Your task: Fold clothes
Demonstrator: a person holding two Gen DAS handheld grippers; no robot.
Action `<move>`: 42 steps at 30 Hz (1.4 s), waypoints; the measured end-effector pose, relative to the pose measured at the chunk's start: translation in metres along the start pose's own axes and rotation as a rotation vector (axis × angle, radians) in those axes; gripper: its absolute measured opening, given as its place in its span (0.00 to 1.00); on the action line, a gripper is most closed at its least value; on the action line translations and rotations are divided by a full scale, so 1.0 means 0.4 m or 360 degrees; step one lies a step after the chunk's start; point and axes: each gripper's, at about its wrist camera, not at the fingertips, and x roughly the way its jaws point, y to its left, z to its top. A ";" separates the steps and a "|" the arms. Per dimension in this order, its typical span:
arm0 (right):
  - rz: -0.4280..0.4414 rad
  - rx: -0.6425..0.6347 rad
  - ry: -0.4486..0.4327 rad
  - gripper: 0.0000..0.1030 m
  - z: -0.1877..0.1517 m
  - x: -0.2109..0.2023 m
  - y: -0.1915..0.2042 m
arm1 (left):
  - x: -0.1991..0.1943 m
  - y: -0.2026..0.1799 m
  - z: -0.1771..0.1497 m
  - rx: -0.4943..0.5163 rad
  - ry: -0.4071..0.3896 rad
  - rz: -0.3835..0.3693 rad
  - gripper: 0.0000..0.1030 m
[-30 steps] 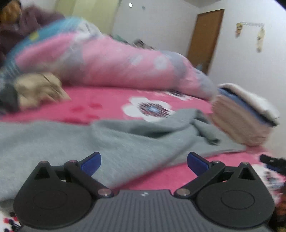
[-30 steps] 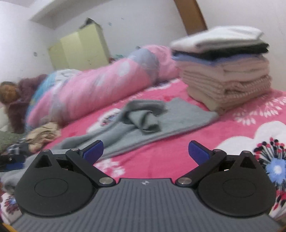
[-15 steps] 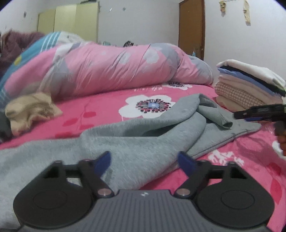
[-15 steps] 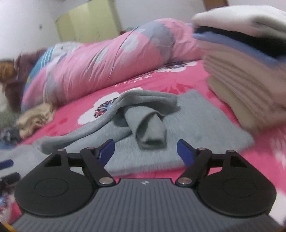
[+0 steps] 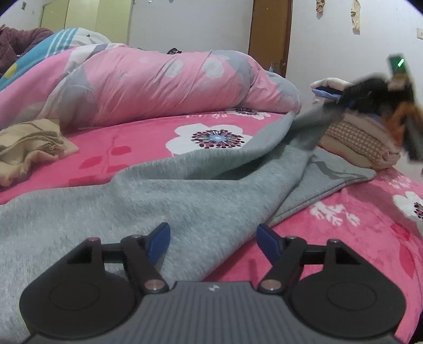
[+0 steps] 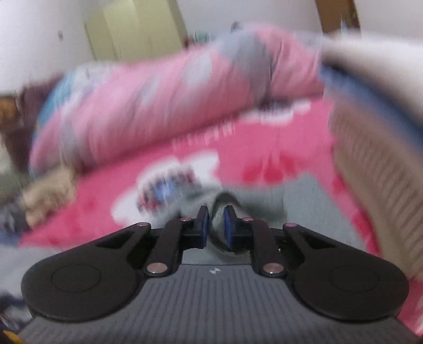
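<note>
Right tongs (image 6: 216, 225): we see the blue pads (image 6: 229, 225) pinched on a bunched fold of the grey garment (image 6: 298, 209); the jaws have just been closing and the cloth sits between them. That view is smeared with blur, so we cannot tell finer detail of the grip. In the left wrist view the right tongs (image 5: 343, 102) show at 2 o'clock, blurred, with a strip of grey cloth raised off the bed and running down from them to the rest of the garment.

Left tongs (image 5: 213, 240): jaws apart at a medium gap, after a slight widening just now. The grey garment (image 5: 185, 195) lies below and between the fingers (image 5: 158, 242), but the pads press on nothing. The left finger is over the cloth, the right finger over the garment's edge where it meets the pink floral bedspread (image 5: 343, 238).

The grey garment is spread across the bed from 8 o'clock up to 2 o'clock in the left view, with a flat layer lying out toward 3 o'clock.

Beyond it: stack of folded clothes (image 5: 362, 137) at 2 o'clock, touching the garment's far corner. Rolled pink duvet (image 5: 158, 87) along 11 to 1 o'clock. Crumpled beige garment (image 5: 29, 143) at 9 o'clock, well apart from the grey one. Brown door (image 5: 271, 34) at 1 o'clock, pale green wardrobe (image 5: 100, 21) at 11 o'clock.
</note>
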 end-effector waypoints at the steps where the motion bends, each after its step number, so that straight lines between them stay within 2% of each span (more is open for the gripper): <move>1: 0.0029 0.0017 -0.0059 0.11 0.024 -0.043 0.008 | -0.003 0.003 0.000 -0.0009 -0.0009 -0.0006 0.71; 5: 0.0077 -0.0018 -0.0270 0.11 0.057 -0.237 0.045 | -0.019 0.026 0.001 -0.0076 -0.0042 -0.0031 0.71; 8: 0.0089 0.0041 -0.0366 0.11 0.036 -0.378 0.046 | -0.037 0.051 0.004 -0.0148 -0.0066 -0.0053 0.71; 12: 0.0064 0.0193 -0.0393 0.11 -0.037 -0.511 0.014 | -0.060 0.086 0.009 -0.0227 -0.0086 -0.0056 0.71; 15: -0.0024 0.0299 -0.0358 0.11 -0.119 -0.555 -0.022 | -0.064 0.107 0.007 -0.0260 -0.0069 -0.0026 0.71; 20: -0.0145 0.0462 -0.0266 0.11 -0.242 -0.529 -0.097 | -0.041 0.137 0.013 -0.0344 0.0003 0.0004 0.71; 22: -0.0152 0.0488 -0.0253 0.11 -0.254 -0.499 -0.119 | -0.024 0.142 0.030 -0.0325 0.0032 0.0027 0.71; 25: -0.0166 0.0422 -0.0260 0.11 -0.216 -0.455 -0.131 | 0.011 0.149 0.069 -0.0280 0.0059 0.0086 0.72; 30: -0.0158 0.0209 -0.0331 0.11 -0.042 -0.362 -0.115 | 0.100 0.163 0.142 -0.0173 0.0109 0.0243 0.72; 32: -0.0234 0.0051 -0.0346 0.11 0.000 -0.318 -0.101 | 0.143 0.172 0.158 -0.0168 0.0143 0.0296 0.72; 34: -0.0345 -0.0053 -0.0279 0.13 -0.001 -0.258 -0.099 | 0.182 0.178 0.154 -0.0176 0.0190 0.0337 0.72; 39: -0.0779 -0.0446 0.0012 0.22 -0.126 -0.133 -0.118 | 0.236 0.181 0.126 -0.0186 0.0252 0.0369 0.72; 40: -0.0826 -0.0483 0.0043 0.22 -0.146 -0.133 -0.123 | 0.239 0.179 0.122 -0.0175 0.0250 0.0376 0.72; 42: -0.0829 -0.0460 0.0046 0.22 -0.158 -0.157 -0.126 | 0.236 0.178 0.119 -0.0174 0.0226 0.0375 0.72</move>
